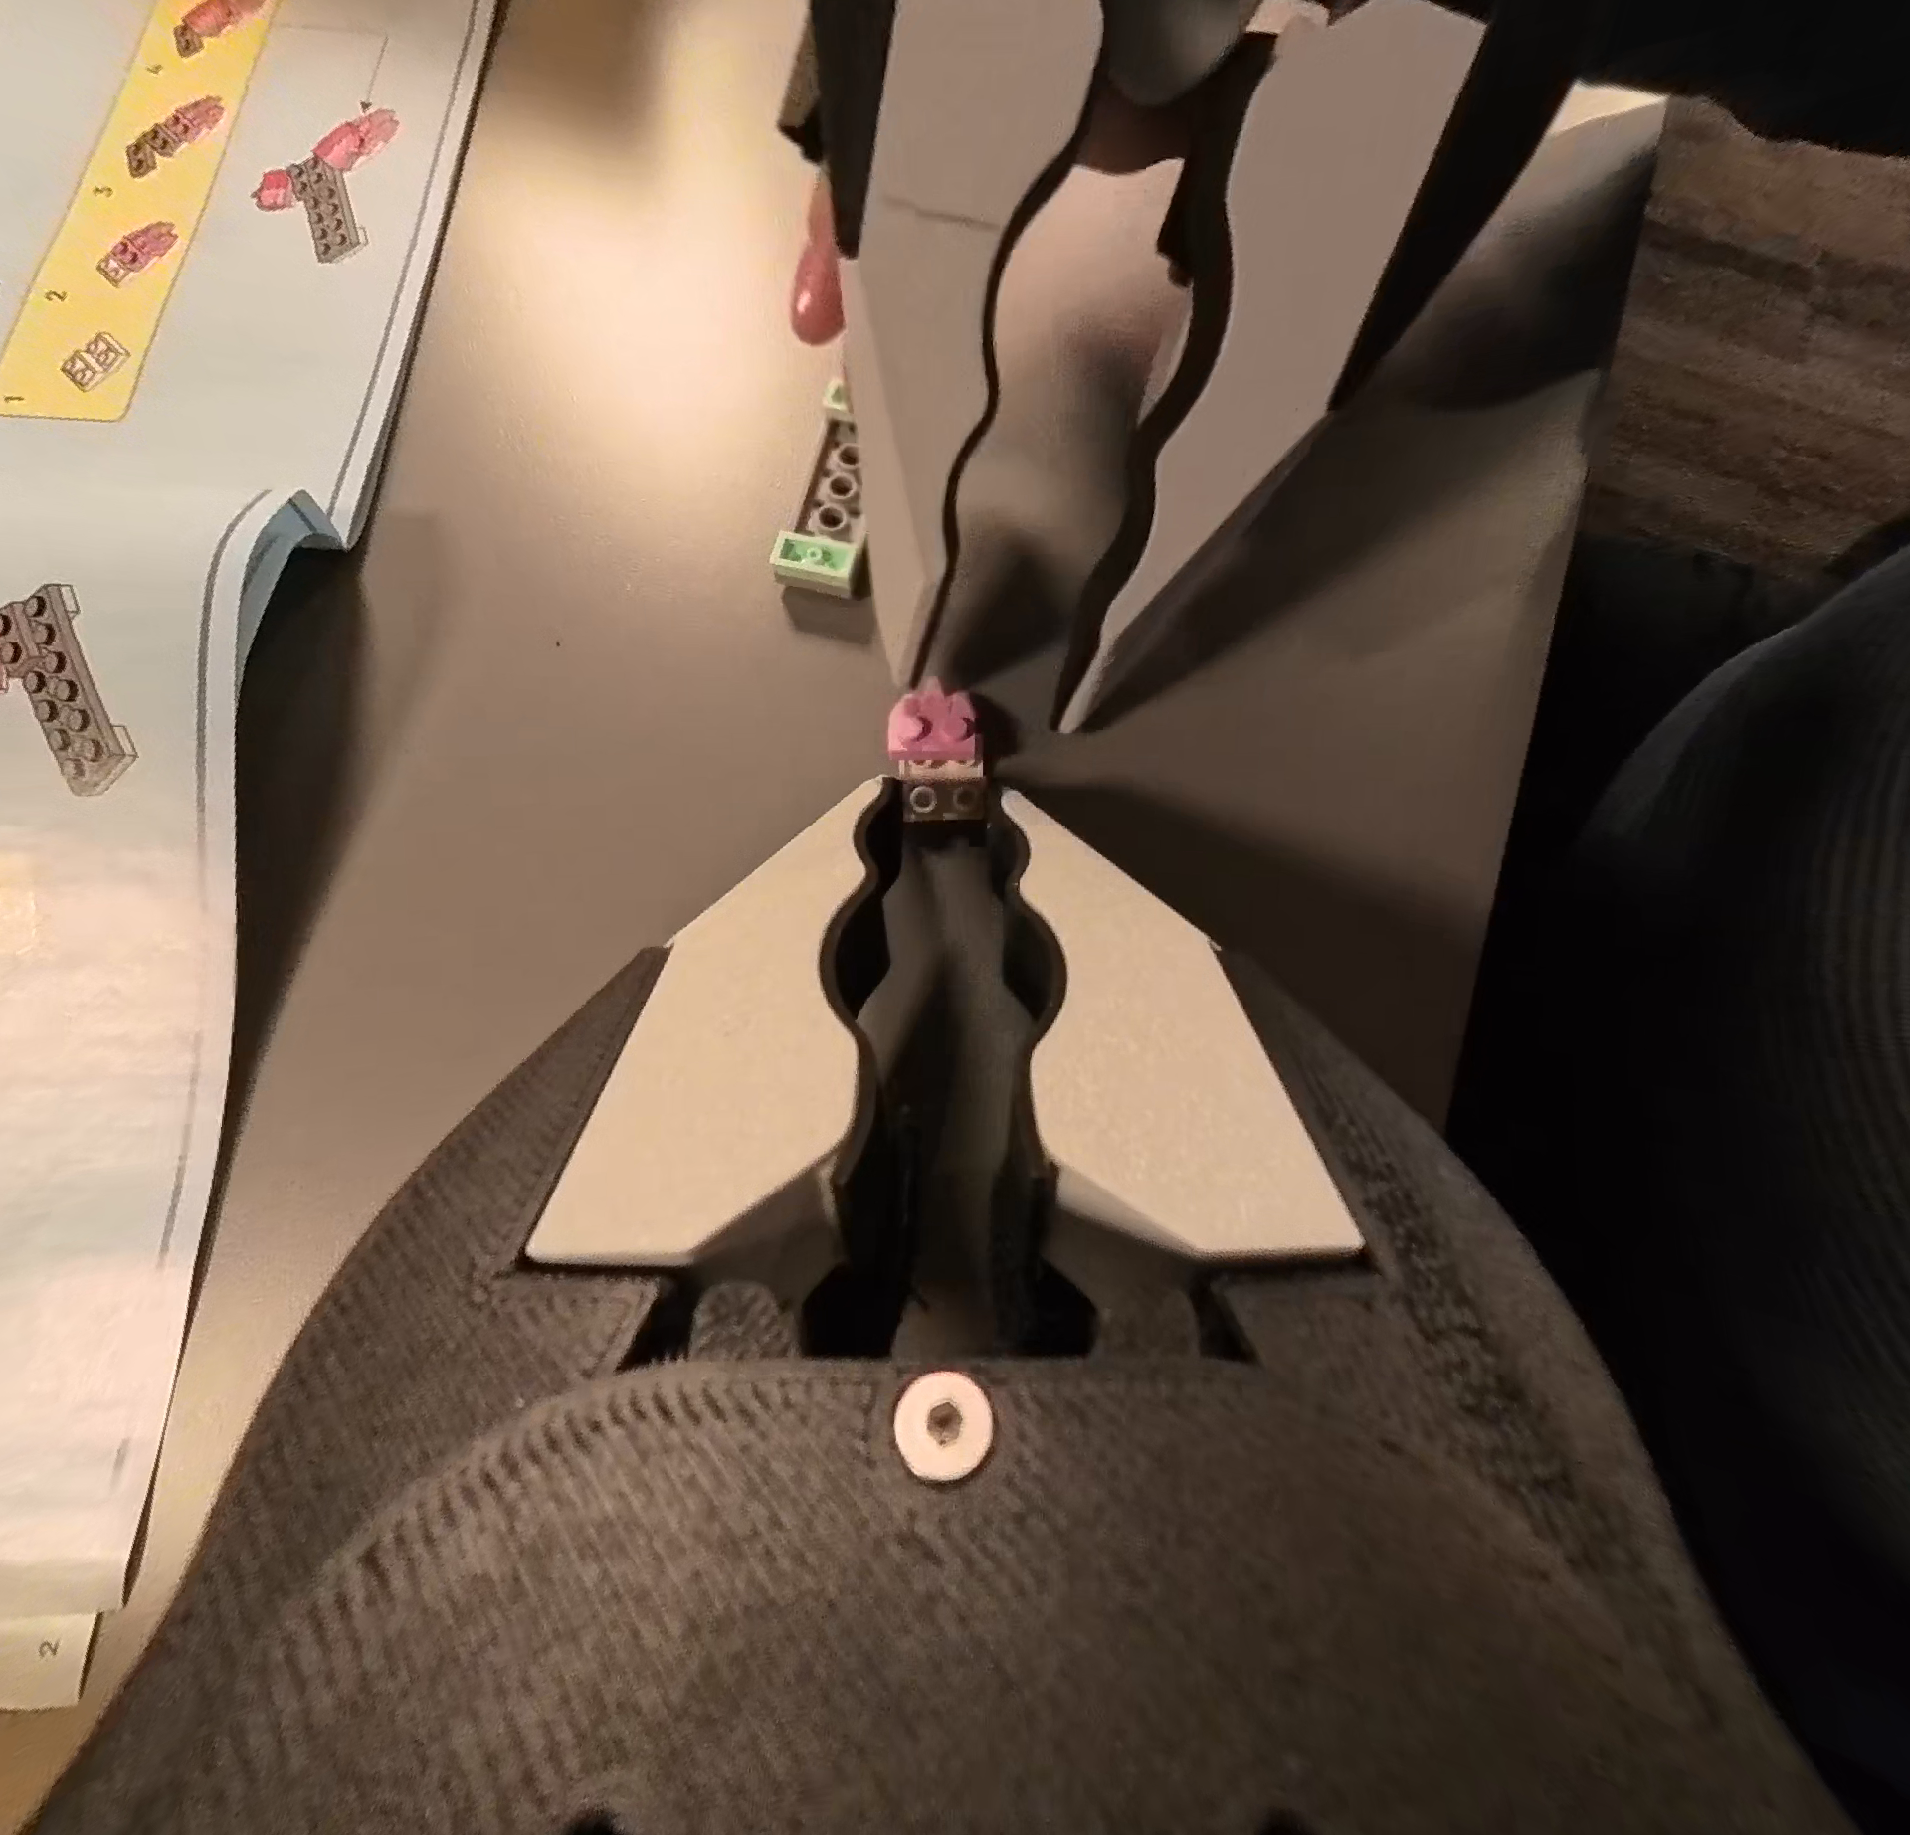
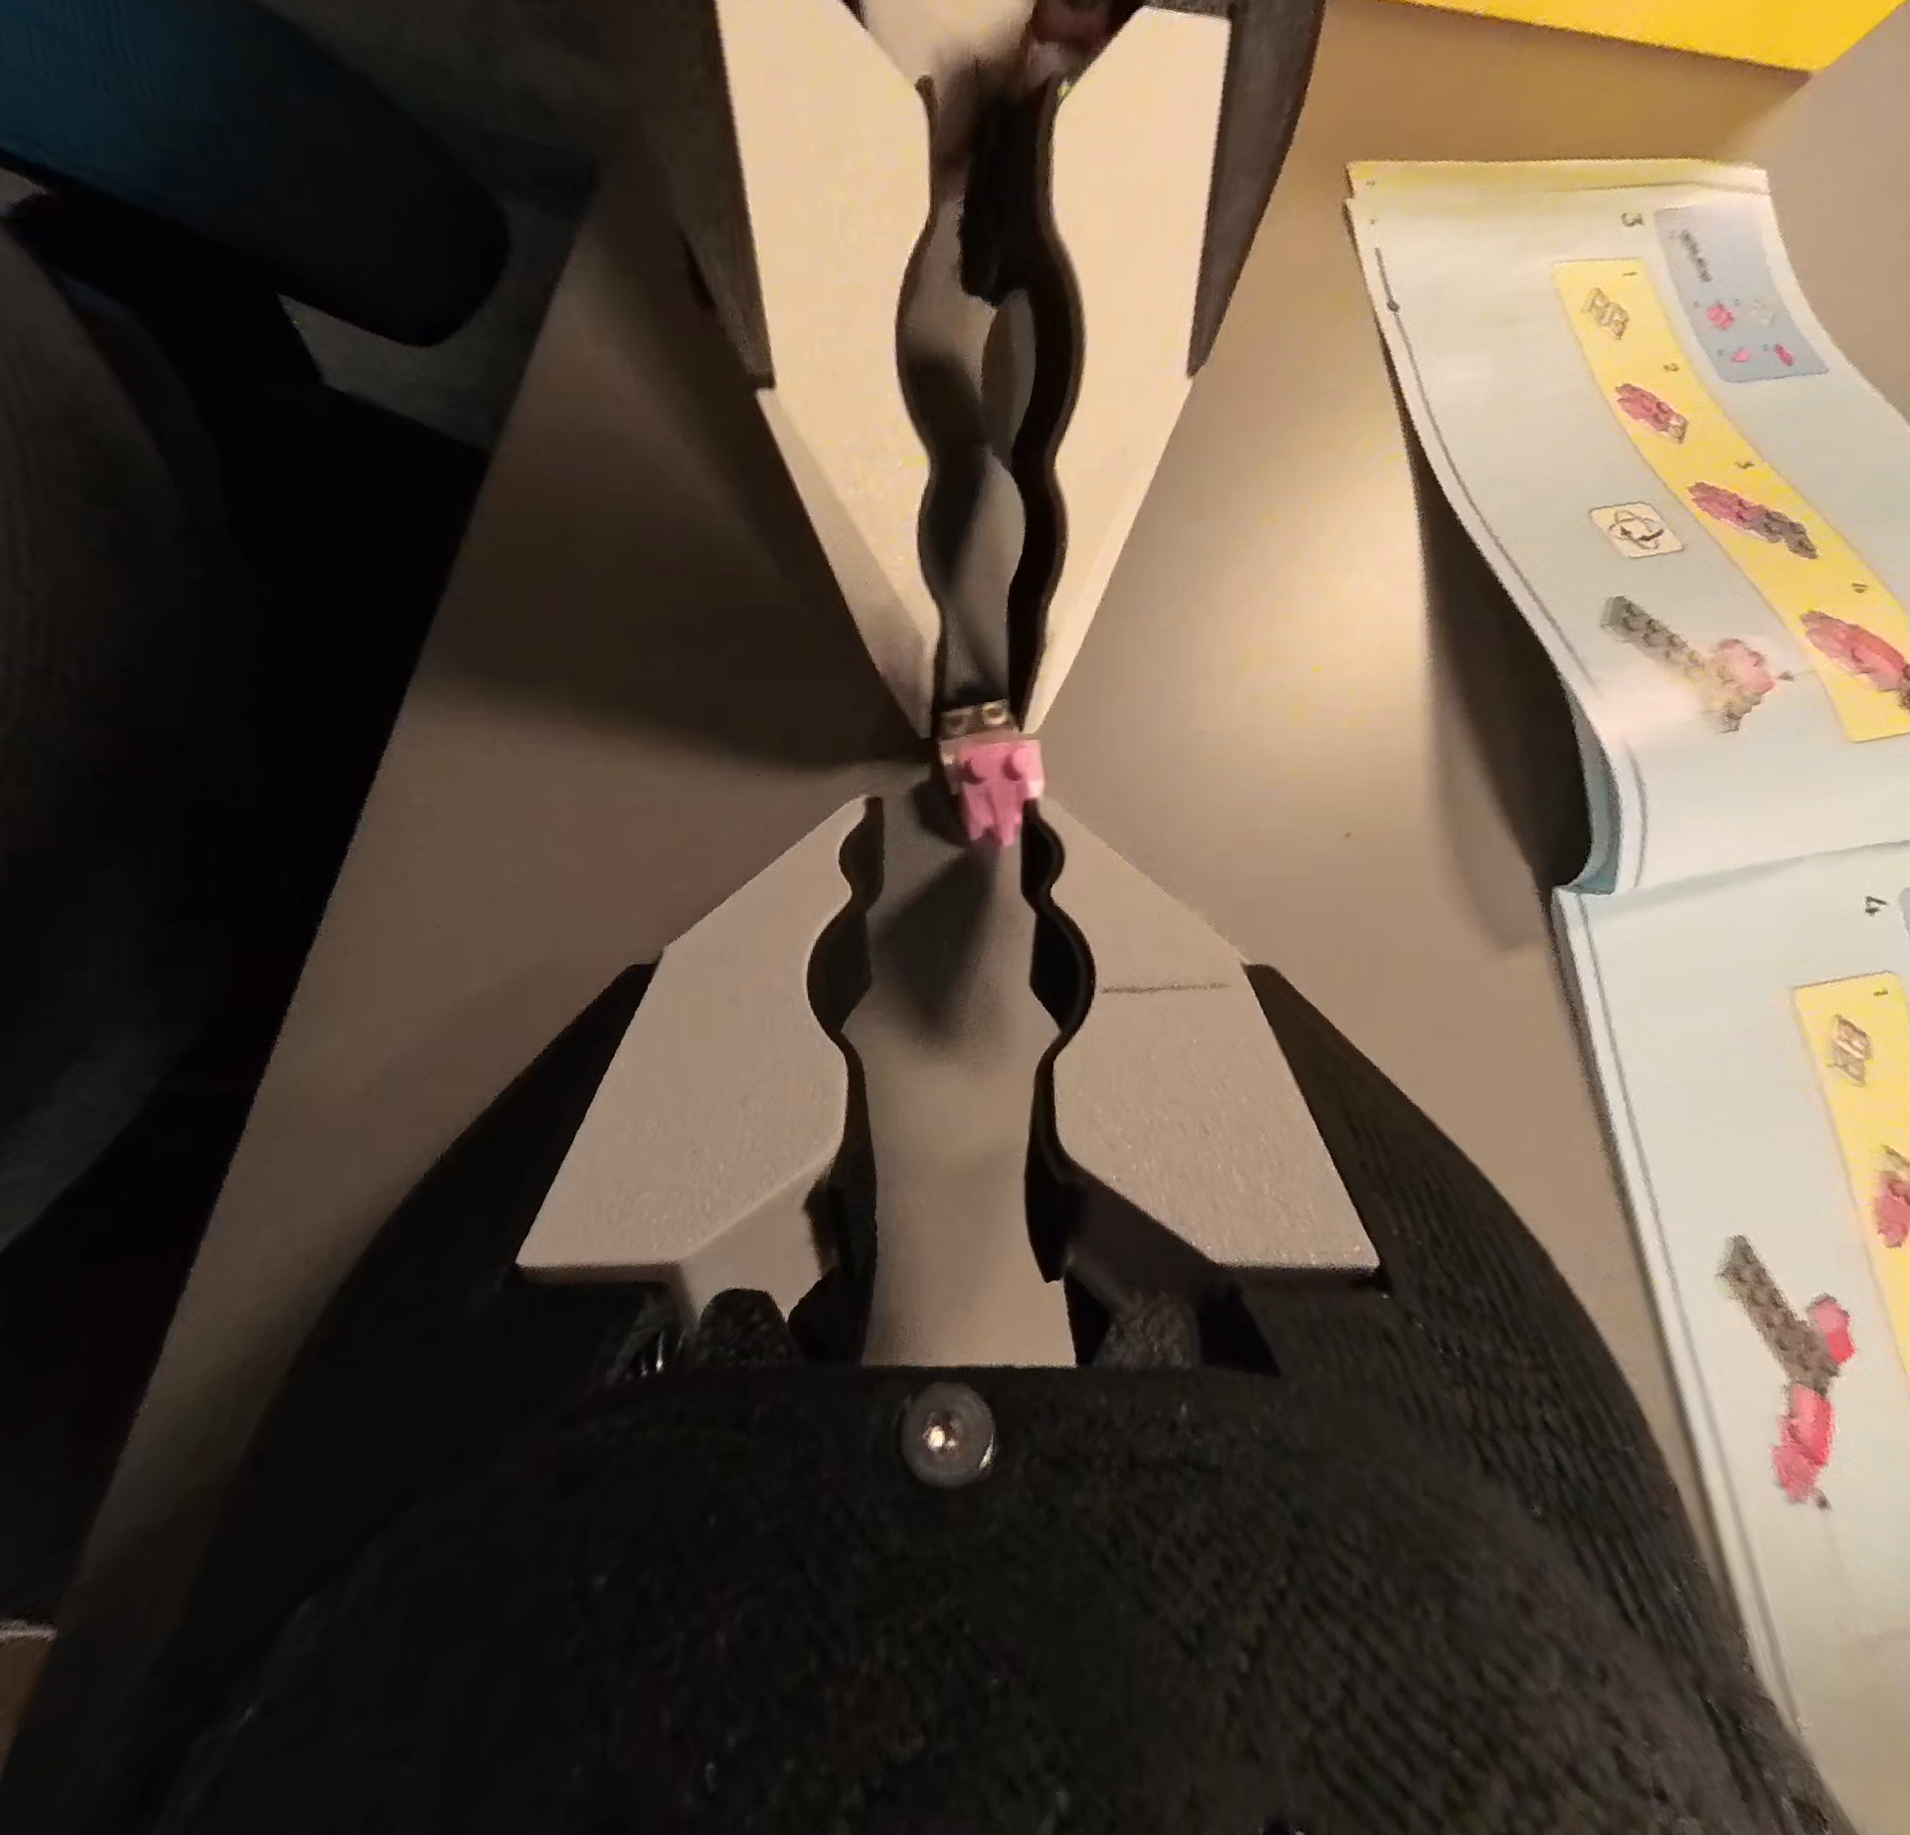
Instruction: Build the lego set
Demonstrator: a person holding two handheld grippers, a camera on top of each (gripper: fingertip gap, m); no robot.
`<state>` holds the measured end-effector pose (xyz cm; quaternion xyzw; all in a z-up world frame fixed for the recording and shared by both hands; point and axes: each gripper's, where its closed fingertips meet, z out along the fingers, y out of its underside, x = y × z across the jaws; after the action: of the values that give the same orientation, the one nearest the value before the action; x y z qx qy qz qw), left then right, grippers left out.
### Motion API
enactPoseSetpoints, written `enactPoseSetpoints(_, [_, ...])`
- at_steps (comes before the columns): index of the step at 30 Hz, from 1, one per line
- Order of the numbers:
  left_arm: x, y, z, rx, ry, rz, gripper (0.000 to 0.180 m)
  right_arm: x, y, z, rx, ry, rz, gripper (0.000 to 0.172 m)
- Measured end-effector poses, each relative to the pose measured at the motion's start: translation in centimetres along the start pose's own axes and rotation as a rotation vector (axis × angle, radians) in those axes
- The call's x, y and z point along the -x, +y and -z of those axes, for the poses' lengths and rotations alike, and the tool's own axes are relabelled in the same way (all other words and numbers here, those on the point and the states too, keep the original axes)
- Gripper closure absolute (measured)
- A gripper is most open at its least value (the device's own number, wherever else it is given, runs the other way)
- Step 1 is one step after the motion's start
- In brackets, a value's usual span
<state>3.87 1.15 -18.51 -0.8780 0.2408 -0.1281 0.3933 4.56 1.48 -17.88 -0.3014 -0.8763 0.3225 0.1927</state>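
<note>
Left hand-held gripper (image 1: 943, 804): pinching the grey base of a small brick assembly (image 1: 938, 768), fingertips pressed on both sides.
Assembly: grey brick with pink piece (image 2: 994, 791) on its far end, held above the bench (image 1: 620, 649); long axis runs from one gripper toward the other.
Right hand-held gripper (image 2: 946, 822): tip to tip with the left, fingers spread; pink end sits between them by one finger, unclamped.
Nearby: instruction booklet (image 1: 207, 235); grey-and-green brick strip (image 1: 827, 514) on the bench.

Matte grey-brown tabletop (image 1: 579, 711); open instruction booklet (image 1: 155, 649) at left; small grey-and-green brick strip (image 1: 827, 514) upper centre, perhaps partly hidden.
</note>
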Motion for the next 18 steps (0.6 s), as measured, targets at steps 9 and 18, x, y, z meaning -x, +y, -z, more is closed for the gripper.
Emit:
enactPoseSetpoints(9, [0.07, -0.19, -0.23, 0.0, -0.002, 0.01, 0.165, 0.58, -0.35, 0.1, -0.042, -0.011, -0.014, 0.148])
enactPoseSetpoints(18, [0.17, -0.37, -0.44, 0.004, 0.007, 0.034, 0.165, 0.9, -0.64, -0.05, -0.045, 0.005, 0.008, 0.147])
